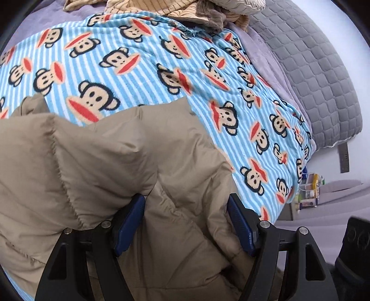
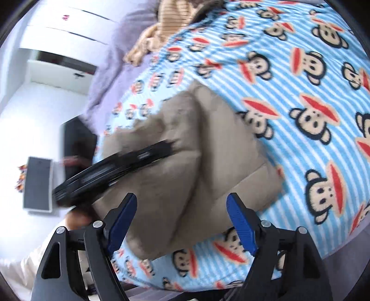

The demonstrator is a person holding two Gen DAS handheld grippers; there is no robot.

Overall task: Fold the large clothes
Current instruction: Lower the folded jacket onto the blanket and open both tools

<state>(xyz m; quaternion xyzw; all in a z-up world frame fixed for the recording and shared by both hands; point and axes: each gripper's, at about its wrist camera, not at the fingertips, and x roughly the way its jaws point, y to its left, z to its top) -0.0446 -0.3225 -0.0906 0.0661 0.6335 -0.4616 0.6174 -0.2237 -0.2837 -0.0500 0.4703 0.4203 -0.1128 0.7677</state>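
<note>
1. Tan puffer jacket (image 1: pixel 120 166) lay bunched on the monkey-print blanket (image 1: pixel 143 69) covering the bed.
2. Left claw (image 1: pixel 185 222) spread wide, jacket folds bulging between the blue pads (image 1: pixel 129 222) but not pinched.
3. Right claw (image 2: pixel 182 222) gaped wide too, gripping nothing, hanging just above the jacket.
4. Blurry black gadget (image 2: pixel 111 171) crossed the right view.

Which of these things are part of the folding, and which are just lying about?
Part of the job:
- tan padded jacket
- left gripper, open over the jacket
- right gripper, open

Just lying about:
- monkey blanket underneath
- grey quilt
- heap of striped clothes
</note>
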